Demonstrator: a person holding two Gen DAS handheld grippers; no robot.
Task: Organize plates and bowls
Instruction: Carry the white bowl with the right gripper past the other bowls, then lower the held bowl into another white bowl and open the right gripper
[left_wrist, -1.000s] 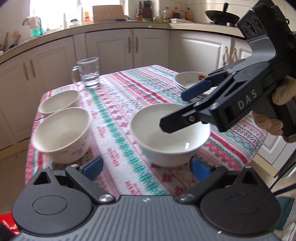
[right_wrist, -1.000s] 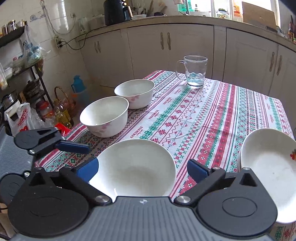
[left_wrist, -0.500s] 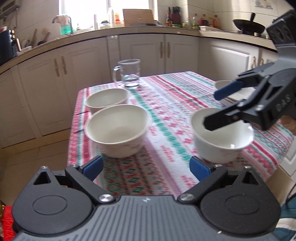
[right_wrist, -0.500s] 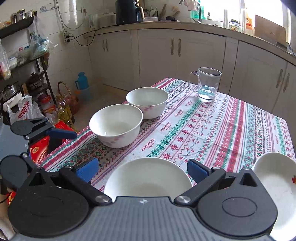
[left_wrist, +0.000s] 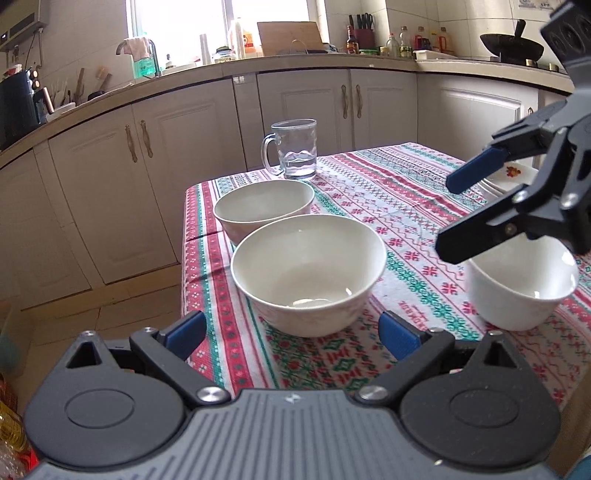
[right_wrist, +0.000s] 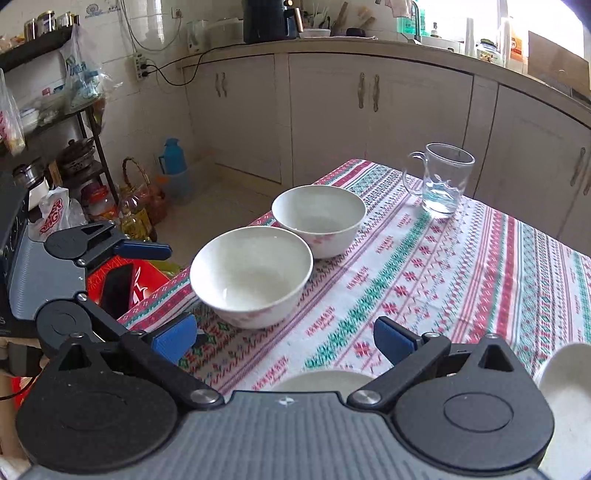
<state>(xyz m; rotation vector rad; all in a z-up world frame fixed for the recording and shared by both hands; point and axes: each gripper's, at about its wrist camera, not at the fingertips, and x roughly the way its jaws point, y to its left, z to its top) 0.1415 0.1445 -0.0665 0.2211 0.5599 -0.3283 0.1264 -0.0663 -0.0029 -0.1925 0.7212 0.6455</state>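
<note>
You're hovering your left gripper (left_wrist: 291, 330), jaws wide and empty, right at the near bowl (left_wrist: 308, 273) sitting dead ahead, while your right gripper (left_wrist: 454, 218), also spread empty, is hanging over the small bowl (left_wrist: 521, 286) further right.

tablecloth (left_wrist: 388, 206): white ground with red, green and pink striped bands of cross-stitch-style motifs. near bowl (left_wrist: 308, 273), far bowl (left_wrist: 264, 206) and right bowl (left_wrist: 521, 284): white, the first two with faint pink print on the outer wall. plate (left_wrist: 509, 175): white with a red-orange flower motif. mug (left_wrist: 293, 147): clear glass. both grippers: black bodies, blue finger pads (left_wrist: 186, 334). cabinets (left_wrist: 184, 166): cream.
</note>
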